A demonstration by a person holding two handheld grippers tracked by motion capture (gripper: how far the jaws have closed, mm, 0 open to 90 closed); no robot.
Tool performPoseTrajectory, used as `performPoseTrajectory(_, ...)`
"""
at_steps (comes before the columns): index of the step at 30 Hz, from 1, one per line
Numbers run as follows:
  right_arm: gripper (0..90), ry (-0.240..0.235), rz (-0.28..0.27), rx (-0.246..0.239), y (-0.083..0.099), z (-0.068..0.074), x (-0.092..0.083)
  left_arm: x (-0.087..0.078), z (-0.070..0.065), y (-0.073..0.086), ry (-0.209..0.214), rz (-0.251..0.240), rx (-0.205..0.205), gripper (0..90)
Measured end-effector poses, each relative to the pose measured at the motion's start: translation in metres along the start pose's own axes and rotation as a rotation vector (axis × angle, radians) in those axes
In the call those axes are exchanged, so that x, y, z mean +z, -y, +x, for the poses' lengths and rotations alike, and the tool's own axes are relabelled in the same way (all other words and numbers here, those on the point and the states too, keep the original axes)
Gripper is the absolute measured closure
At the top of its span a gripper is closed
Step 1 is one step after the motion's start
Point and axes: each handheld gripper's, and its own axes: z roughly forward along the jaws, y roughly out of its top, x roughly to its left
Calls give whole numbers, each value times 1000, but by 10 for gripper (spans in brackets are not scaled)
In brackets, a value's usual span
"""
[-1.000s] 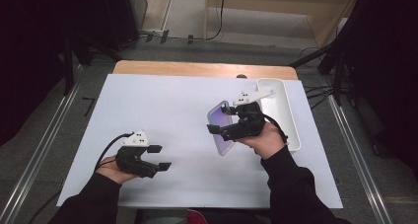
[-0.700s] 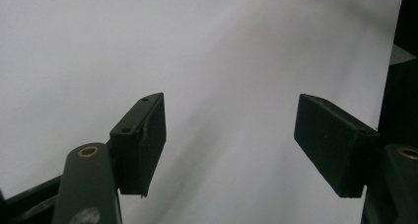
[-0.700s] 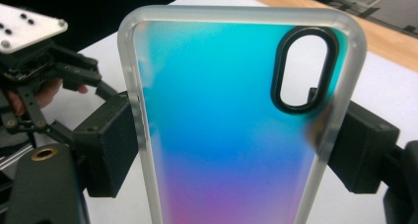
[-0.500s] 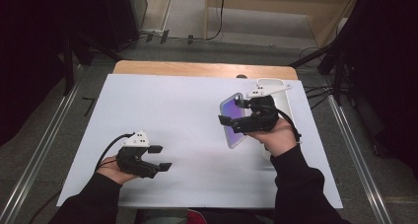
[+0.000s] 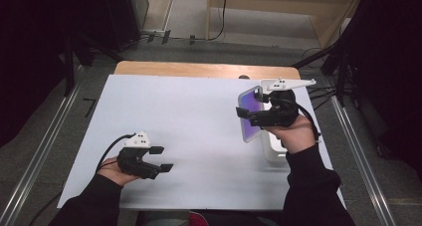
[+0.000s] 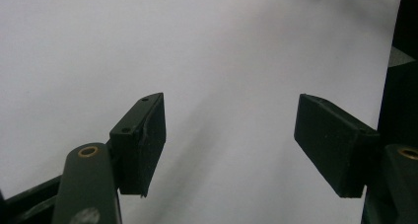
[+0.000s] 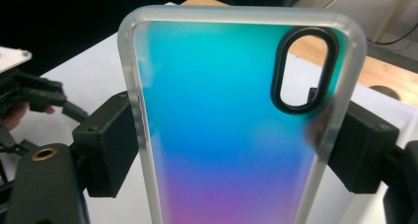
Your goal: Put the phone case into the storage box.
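White table (image 5: 199, 116) — one phone case (image 7: 231, 125), clamped by right gripper (image 5: 247, 113).

My tabletop (image 5: 199, 121) takes up the middle of the high view, covered by a white sheet (image 5: 199, 151), with a strip of bare wood (image 5: 199, 69) showing along its far edge at the upper centre. At the right of the frame a white tray (image 5: 276, 154) lies on the sheet, close to the sheet's right edge. Grey floor (image 5: 45, 136) surrounds the tabletop.
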Motion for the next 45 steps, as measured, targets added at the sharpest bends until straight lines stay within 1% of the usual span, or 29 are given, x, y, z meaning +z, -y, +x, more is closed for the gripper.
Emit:
performPoseTrajectory(1, 156, 0, 0, 0, 0, 0, 0, 0, 0, 0, 0, 0, 0, 277)
performPoseTrajectory(2, 156, 15, -7, 10, 0, -5, -5, 0, 0, 0, 1, -5, -2, 277)
performPoseTrajectory(5, 156, 31, -19, 23, -1, -12, -13, -1, -1, 1, 6, -12, -2, 277)
performPoseTrajectory(7, 156, 41, -23, 25, -2, -14, -15, -2, -1, 2, 1, -14, -5, 277)
performPoseTrajectory(8, 156, 56, -29, 32, -2, -19, -20, -2, -1, 3, -3, -14, -9, 277)
performPoseTrajectory(10, 156, 69, -35, 41, -3, -23, -23, -2, -1, 4, -9, -14, -20, 277)
performPoseTrajectory(12, 156, 80, -41, 50, -3, -28, -26, -3, -1, 5, -14, -8, -20, 277)
performPoseTrajectory(13, 156, 80, -41, 50, -3, -28, -26, -3, -1, 5, -14, -8, -20, 277)
performPoseTrajectory(14, 156, 90, -46, 55, -3, -32, -28, -4, -1, 5, -19, -12, -36, 276)
performPoseTrajectory(16, 156, 103, -48, 62, -3, -36, -29, -5, -1, 6, -22, -18, -44, 277)
performPoseTrajectory(17, 156, 103, -48, 62, -3, -36, -29, -5, -1, 6, -22, -18, -44, 276)
performPoseTrajectory(18, 156, 114, -46, 61, -3, -39, -29, -6, -1, 6, -26, -18, -47, 277)
performPoseTrajectory(21, 156, 125, -46, 64, -4, -43, -28, -6, -2, 7, -34, -21, -49, 277)
performPoseTrajectory(25, 156, 126, -53, 76, -5, -49, -27, -8, -3, 9, -37, -30, -62, 277)
performPoseTrajectory(27, 156, 122, -64, 89, -6, -52, -27, -8, -3, 10, -43, -33, -74, 277)
performPoseTrajectory(29, 156, 127, -68, 98, -7, -54, -26, -9, -3, 10, -50, -31, -78, 277)
performPoseTrajectory(35, 156, 147, -75, 99, -11, -61, -24, -10, -5, 12, -57, -39, -89, 277)
performPoseTrajectory(36, 156, 152, -76, 100, -12, -64, -22, -11, -6, 13, -63, -41, -89, 277)
performPoseTrajectory(41, 156, 150, -78, 103, -16, -68, -17, -13, -7, 15, -70, -36, -90, 277)
performPoseTrajectory(42, 156, 158, -79, 104, -18, -71, -14, -14, -8, 16, -75, -44, -97, 277)
performPoseTrajectory(45, 156, 161, -80, 104, -20, -73, -12, -15, -9, 17, -74, -49, -102, 277)
